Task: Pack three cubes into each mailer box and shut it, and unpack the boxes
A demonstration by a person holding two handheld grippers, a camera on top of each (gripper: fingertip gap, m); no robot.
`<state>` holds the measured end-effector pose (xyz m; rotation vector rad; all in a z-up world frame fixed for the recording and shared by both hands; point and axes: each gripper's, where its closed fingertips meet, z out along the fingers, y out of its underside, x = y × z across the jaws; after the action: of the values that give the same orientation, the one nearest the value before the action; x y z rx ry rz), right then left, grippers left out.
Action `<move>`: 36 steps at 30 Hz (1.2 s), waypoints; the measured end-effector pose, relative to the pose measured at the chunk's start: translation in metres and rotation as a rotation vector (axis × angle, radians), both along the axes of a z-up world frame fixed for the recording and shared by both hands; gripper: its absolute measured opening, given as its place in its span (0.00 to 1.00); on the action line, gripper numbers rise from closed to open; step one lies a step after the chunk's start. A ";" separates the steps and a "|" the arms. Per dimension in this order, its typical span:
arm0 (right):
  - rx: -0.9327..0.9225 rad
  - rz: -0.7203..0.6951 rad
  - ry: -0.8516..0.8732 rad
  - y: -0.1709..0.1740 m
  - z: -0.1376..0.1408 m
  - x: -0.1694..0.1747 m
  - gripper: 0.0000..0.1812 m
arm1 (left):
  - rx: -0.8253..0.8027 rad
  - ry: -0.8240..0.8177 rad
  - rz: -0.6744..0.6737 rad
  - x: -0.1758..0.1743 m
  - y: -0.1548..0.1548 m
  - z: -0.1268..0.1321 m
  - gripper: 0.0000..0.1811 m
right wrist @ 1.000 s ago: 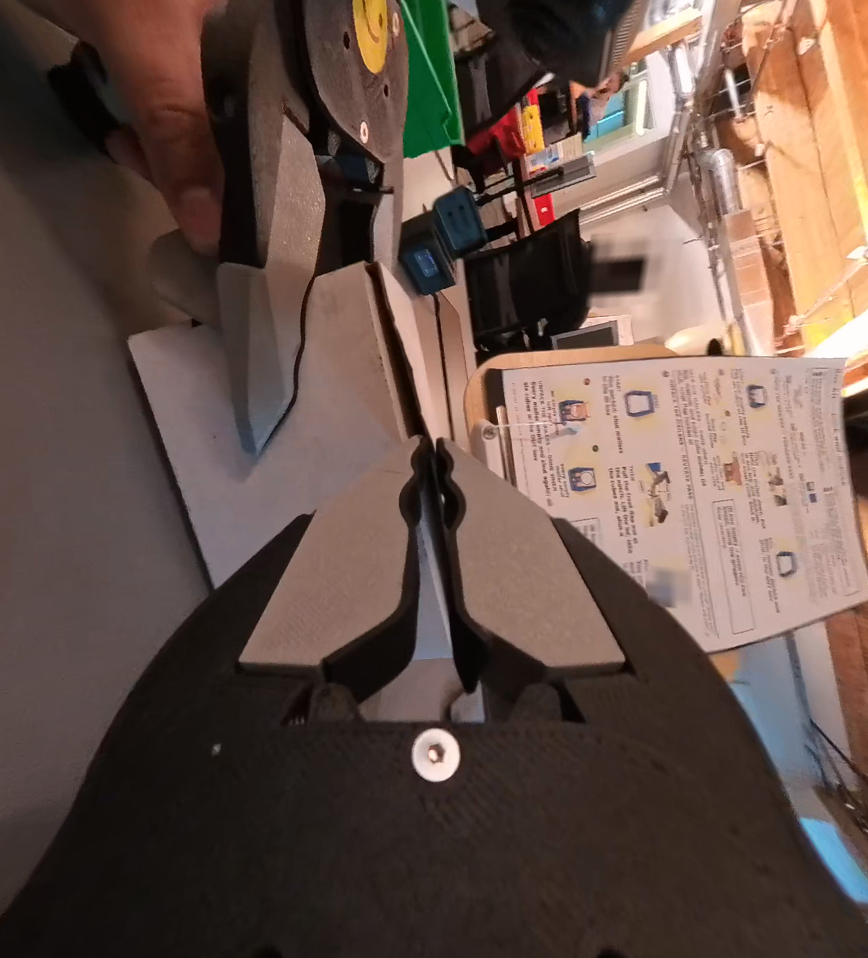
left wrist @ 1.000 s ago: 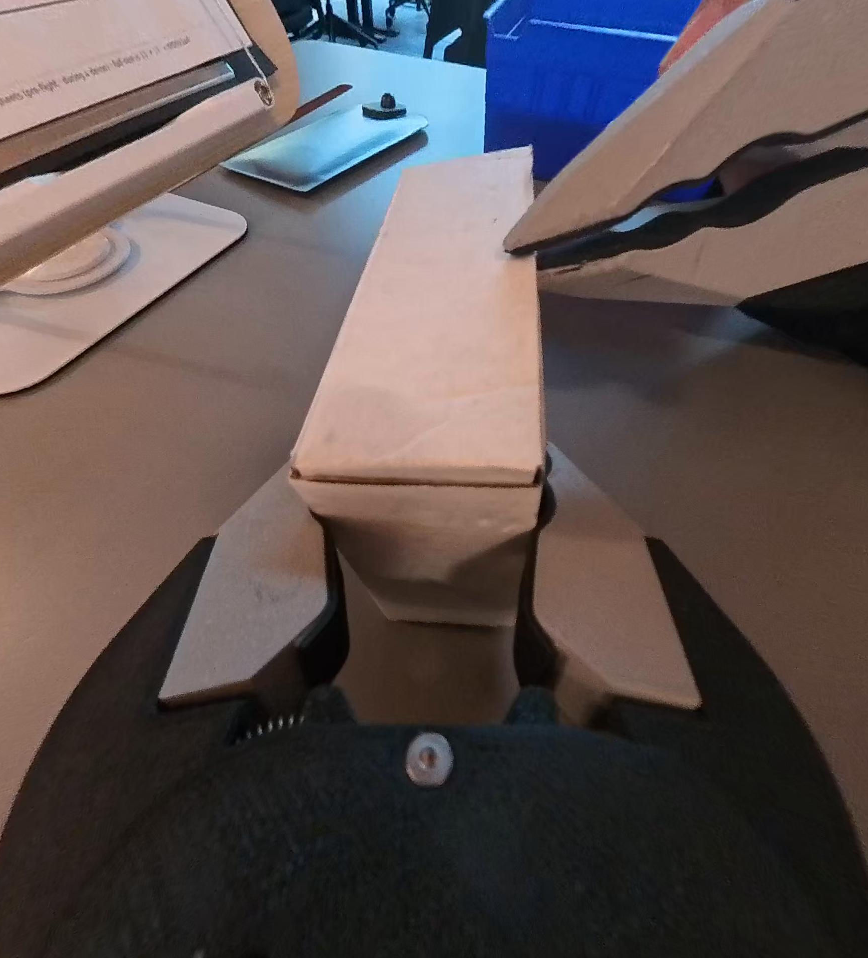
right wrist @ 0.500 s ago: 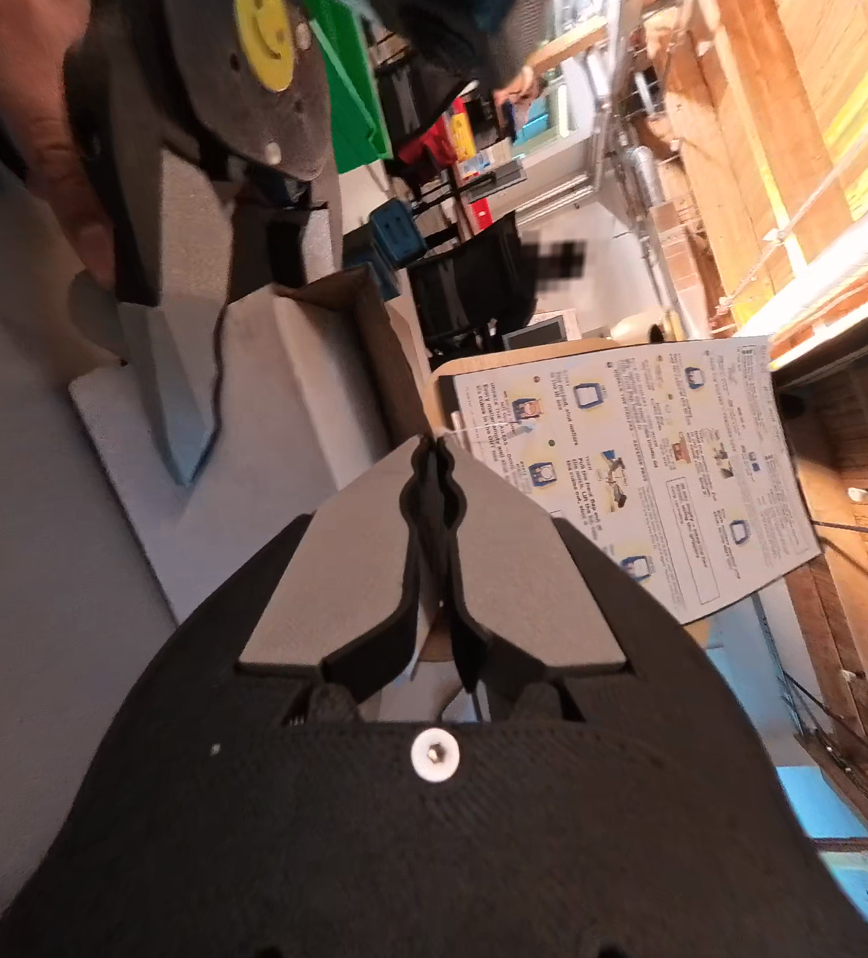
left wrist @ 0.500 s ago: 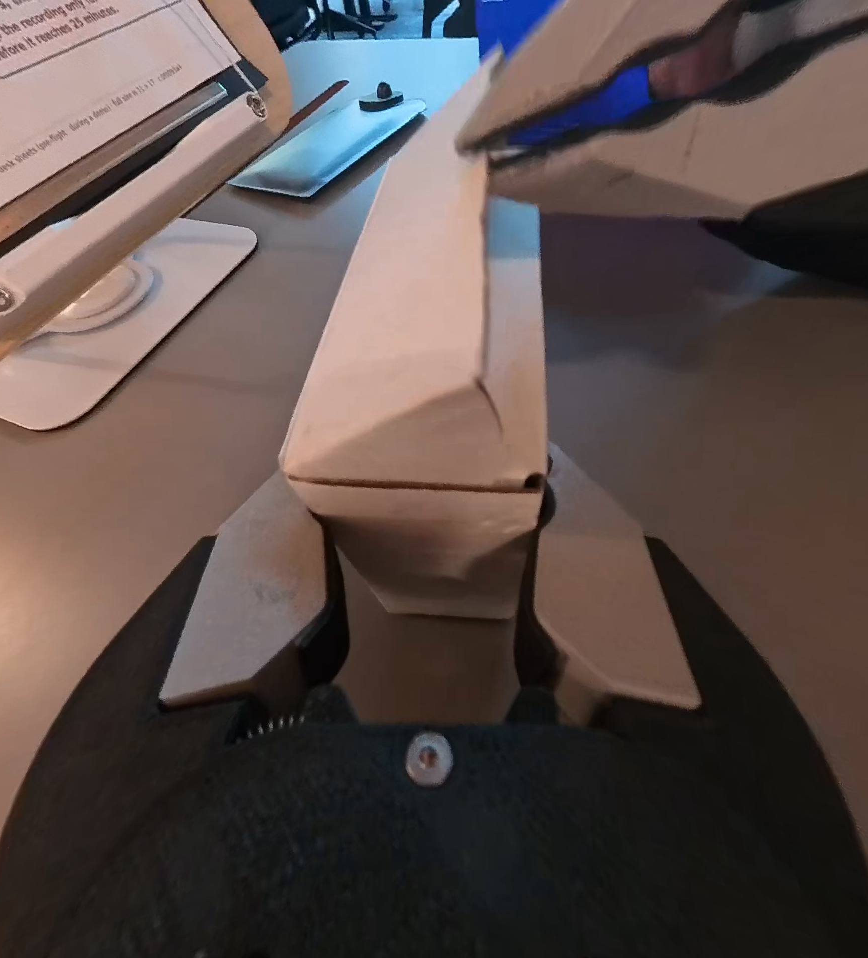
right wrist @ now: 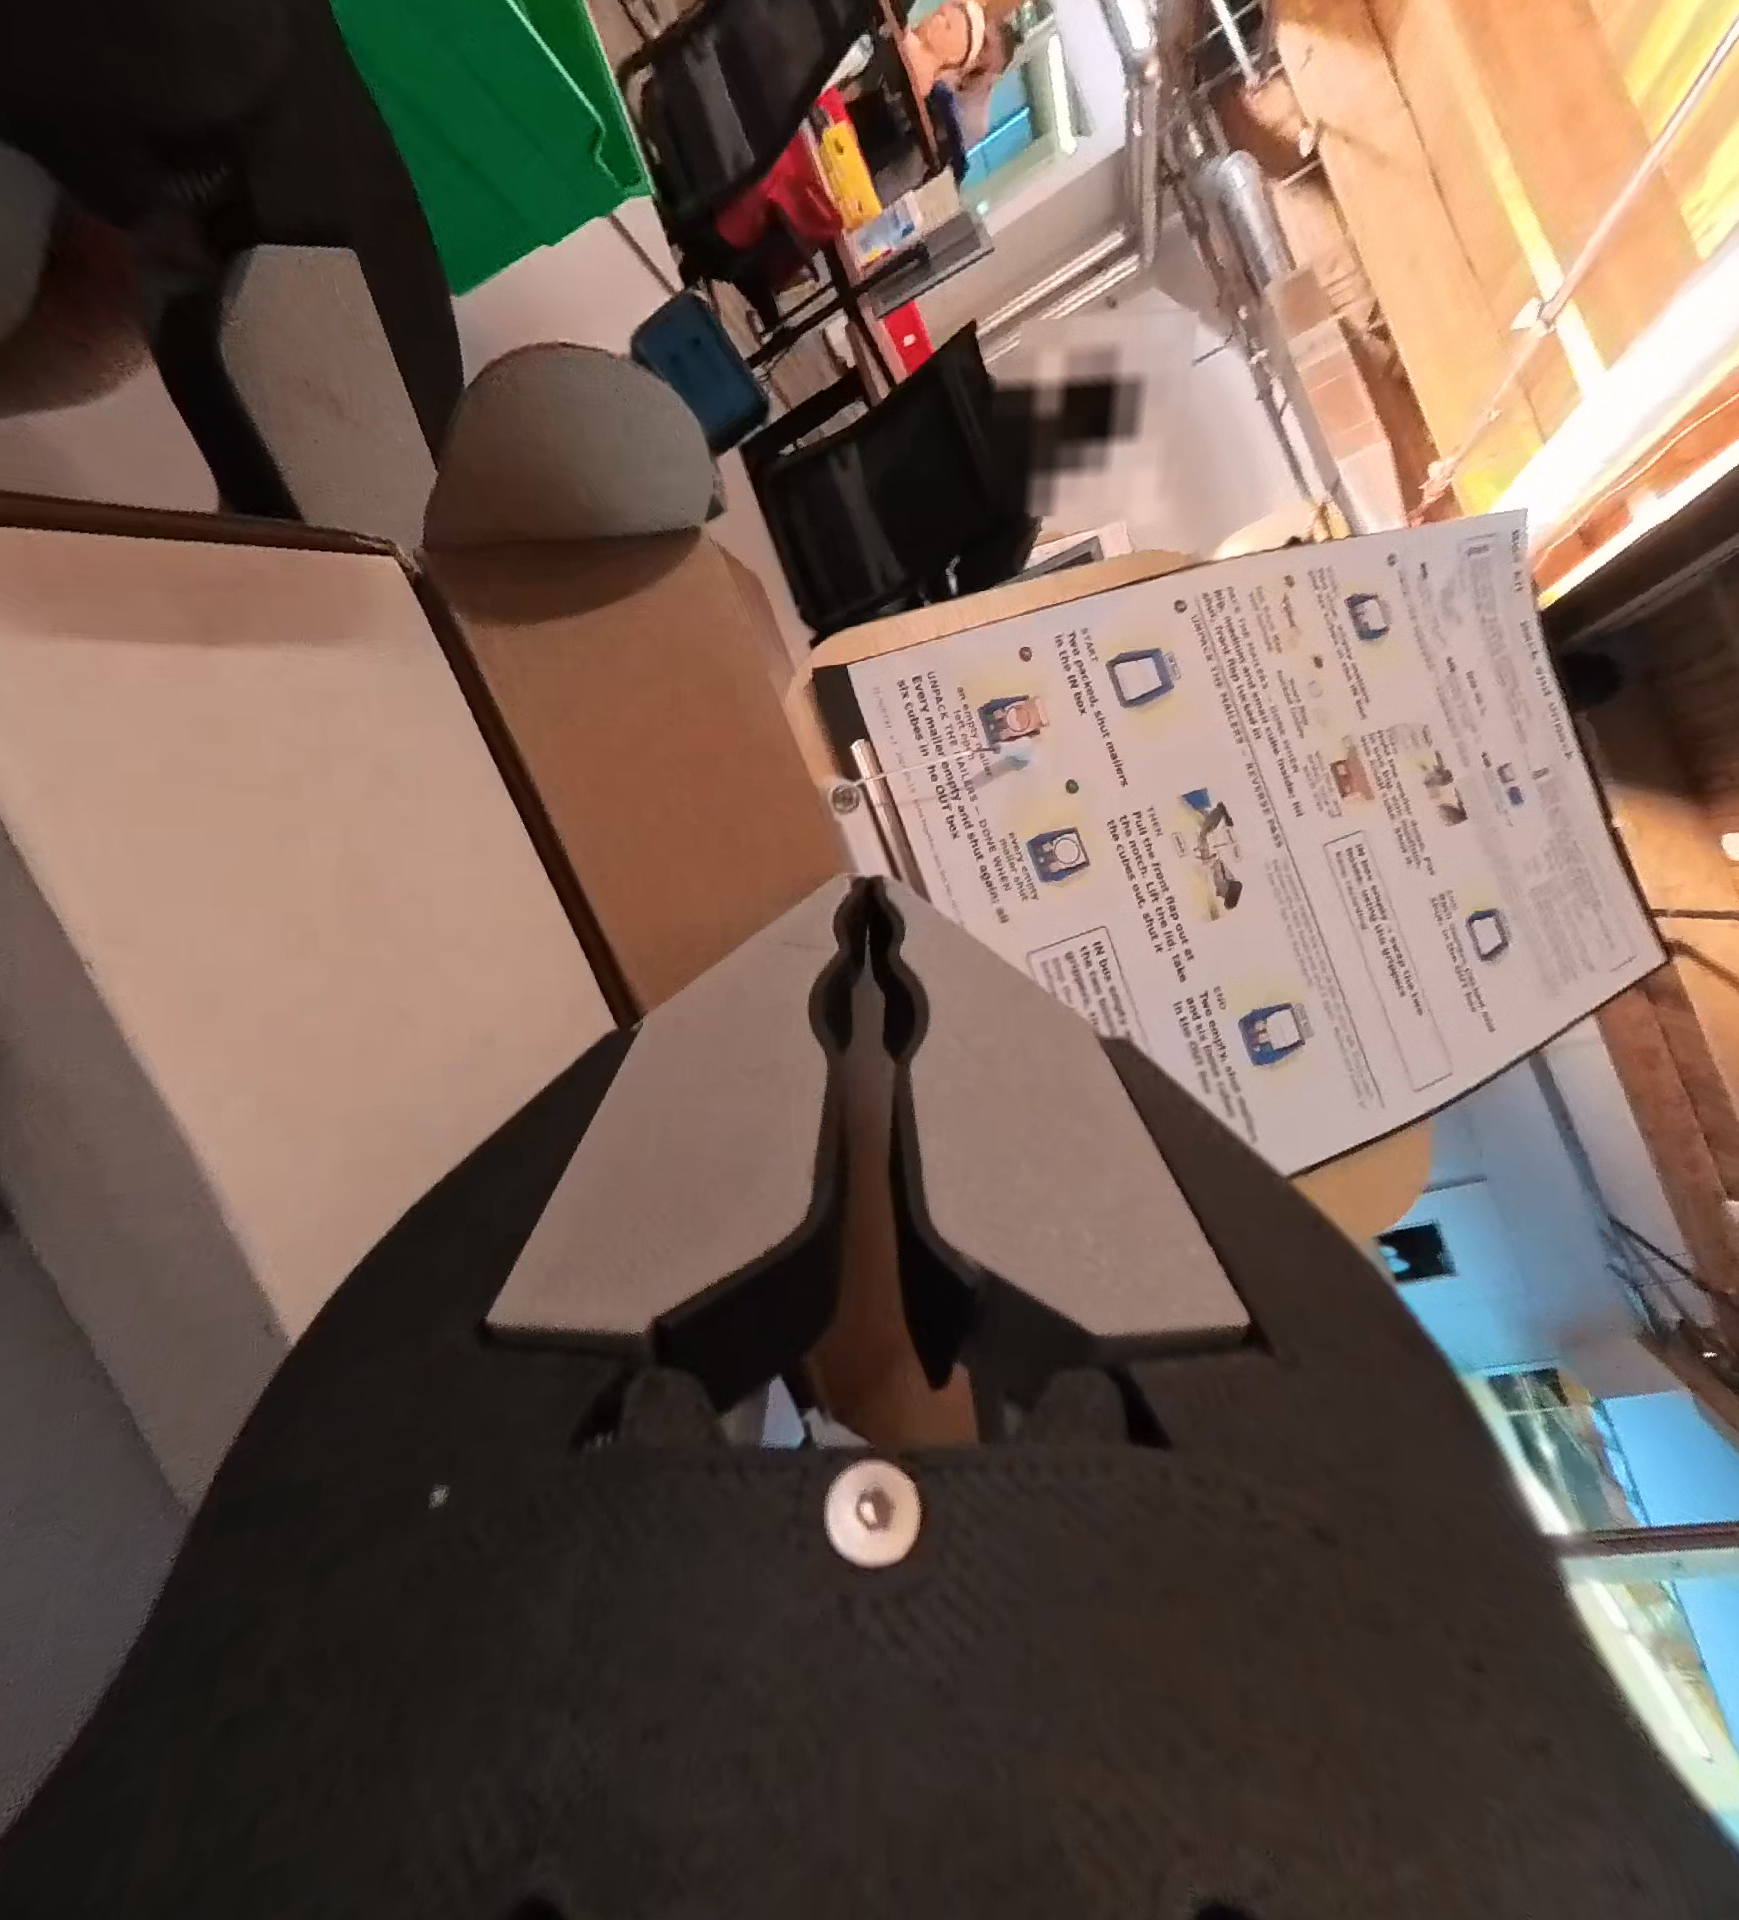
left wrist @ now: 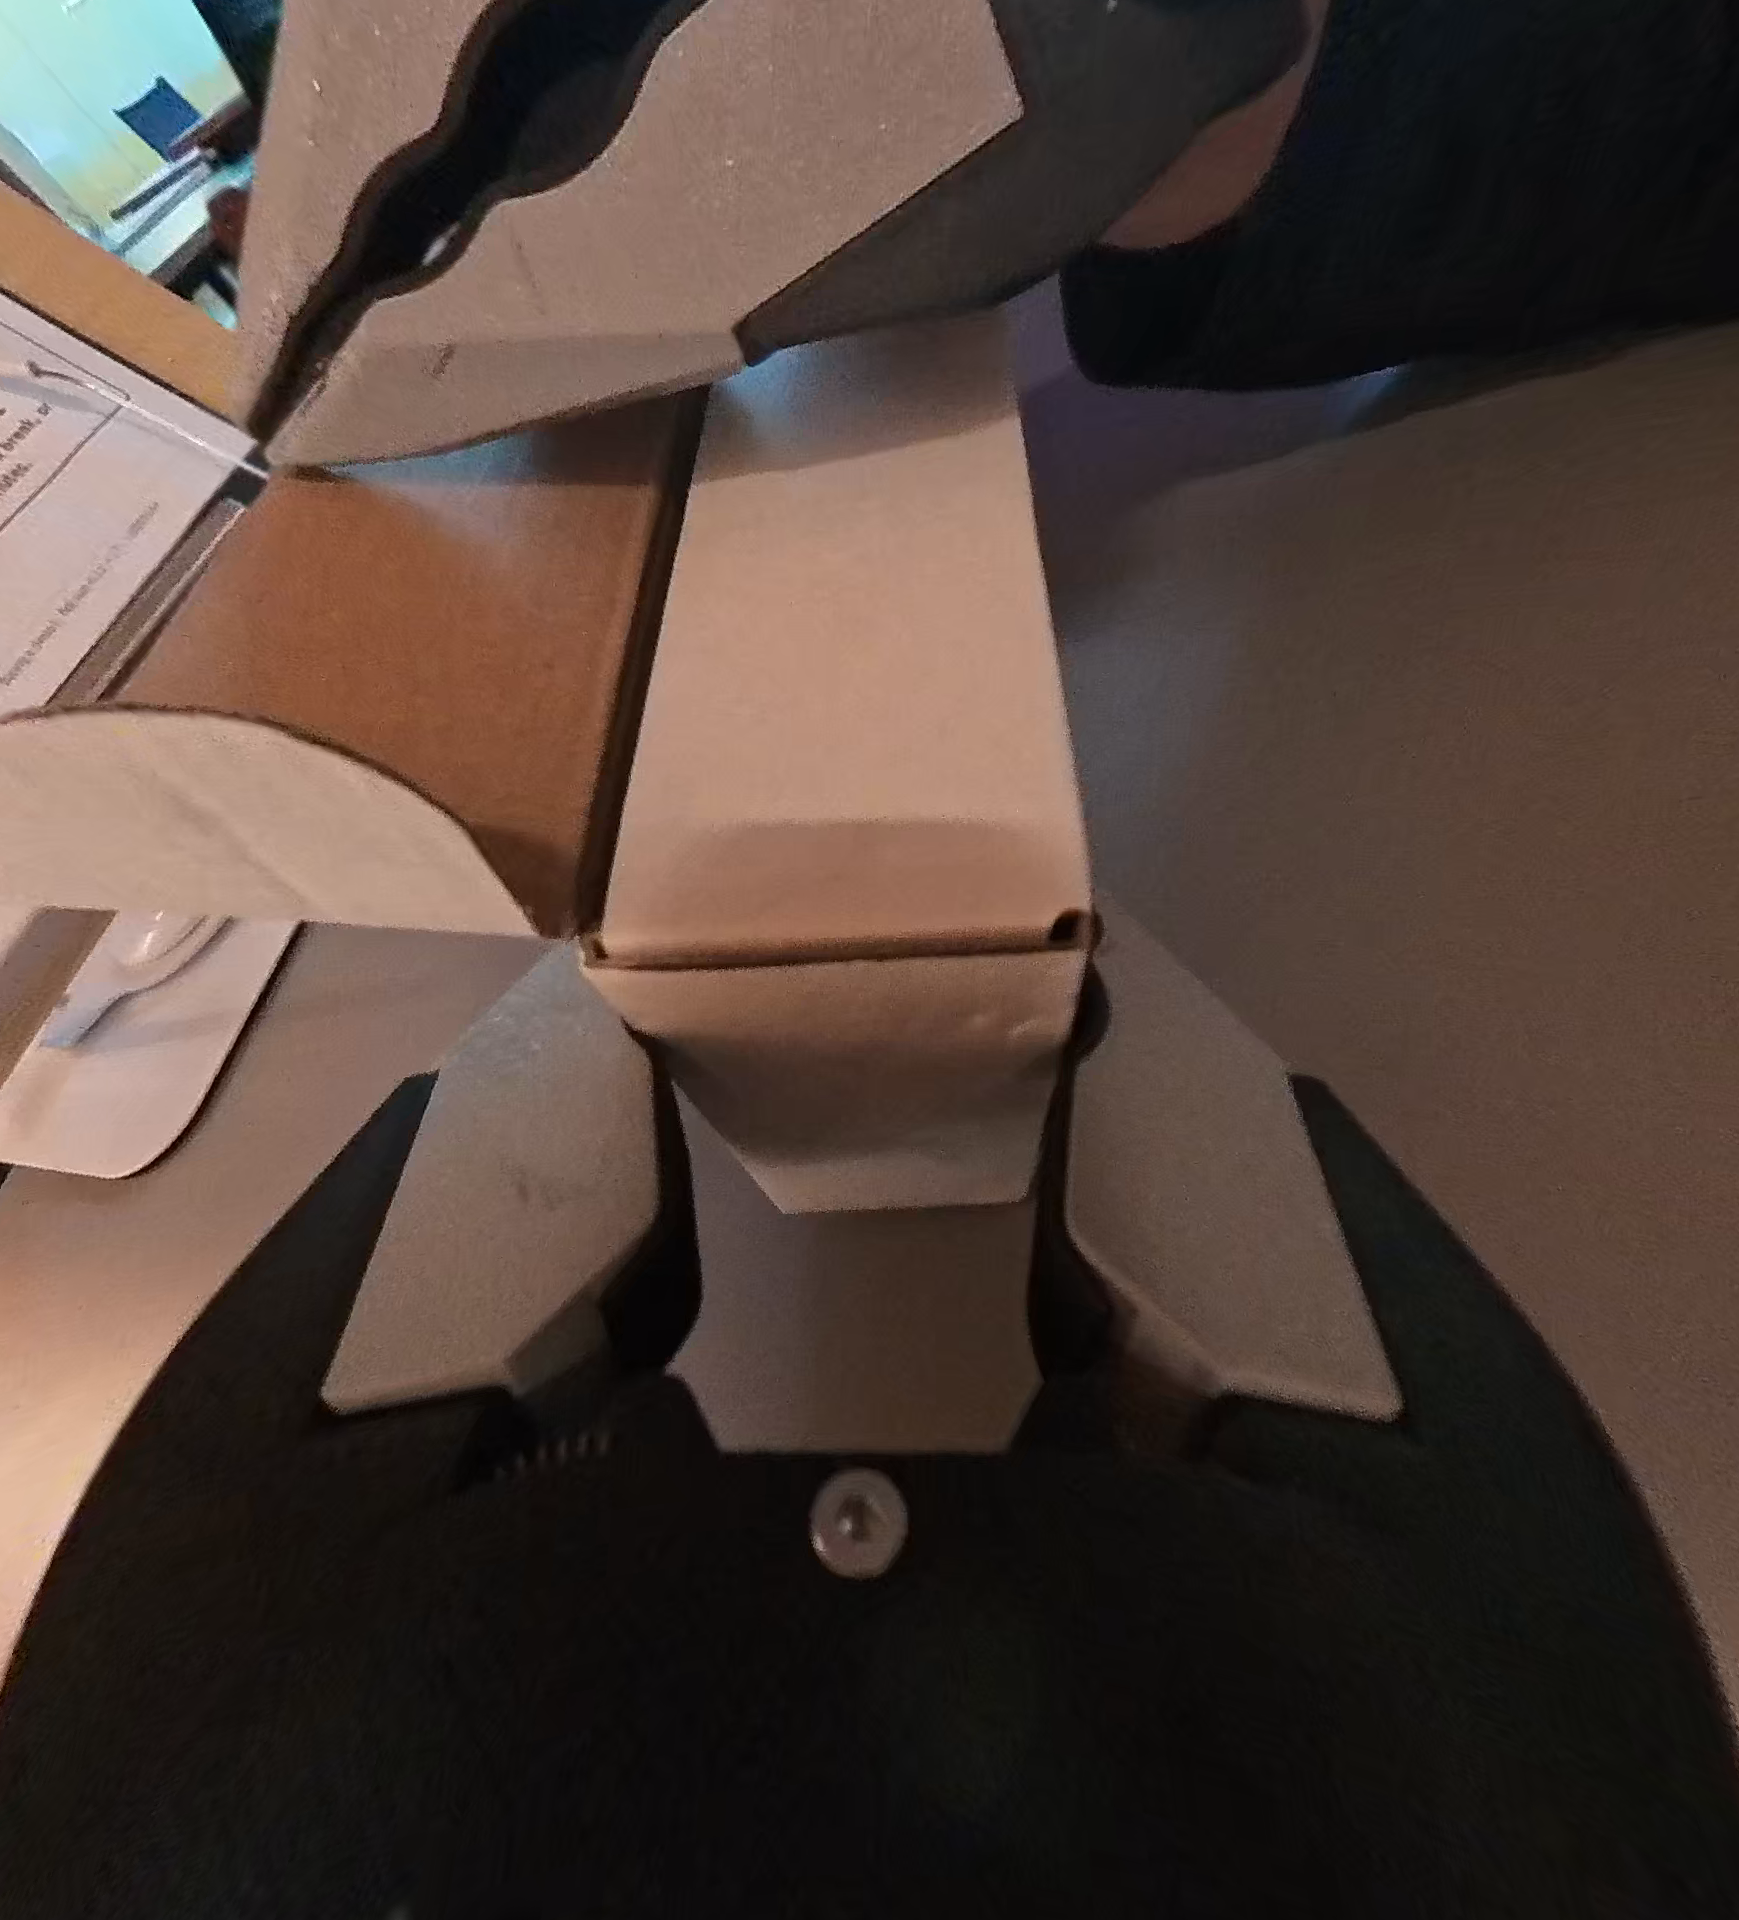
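A white mailer box [left wrist: 844,675] lies on the grey table, its near end clamped between my left gripper's [left wrist: 834,997] fingers. Its lid [left wrist: 408,644] stands swung open to the left, brown inside showing, with a rounded ear flap [left wrist: 210,821] at the near end. My right gripper [left wrist: 267,442] is shut at the lid's far edge, high above the box. In the right wrist view the right gripper [right wrist: 870,904] is shut with a brown sliver of the lid [right wrist: 636,748] between its jaws, and the box [right wrist: 221,831] lies to the left. No cubes show.
A printed instruction sheet on a wooden stand [right wrist: 1260,831] is just beyond the lid; it also shows in the left wrist view [left wrist: 3,499], above the stand's white base [left wrist: 117,1060]. Bare table [left wrist: 1467,831] lies to the right. Shelving and a green bin [right wrist: 491,135] are far off. The stand's white base [left wrist: 117,1060] is about equally far from each gripper, around 30 centimetres.
The box lid went from shut to swung open leftwards. My right gripper rose and moved left with the lid's edge. My left gripper kept its hold on the box end.
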<state>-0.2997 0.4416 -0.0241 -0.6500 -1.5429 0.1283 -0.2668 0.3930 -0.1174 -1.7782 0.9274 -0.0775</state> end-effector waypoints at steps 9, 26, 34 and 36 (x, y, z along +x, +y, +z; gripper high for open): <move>-0.292 0.022 -0.060 0.014 0.000 0.012 0.00 | 0.041 0.048 -0.033 0.002 -0.002 0.000 0.42; -0.190 -0.059 -0.130 0.024 -0.003 0.029 0.00 | 0.130 0.196 -0.028 0.009 0.000 0.000 0.42; -0.211 -0.023 -0.036 0.027 0.010 0.031 0.00 | 0.118 0.143 -0.029 0.009 0.001 0.001 0.42; -0.200 -0.026 -0.043 0.028 0.009 0.031 0.00 | 0.129 0.155 -0.034 0.010 0.001 0.001 0.42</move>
<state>-0.2684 0.4692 -0.0153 -0.8351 -1.5743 0.2533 -0.2568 0.3937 -0.1164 -1.6667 1.0506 0.0976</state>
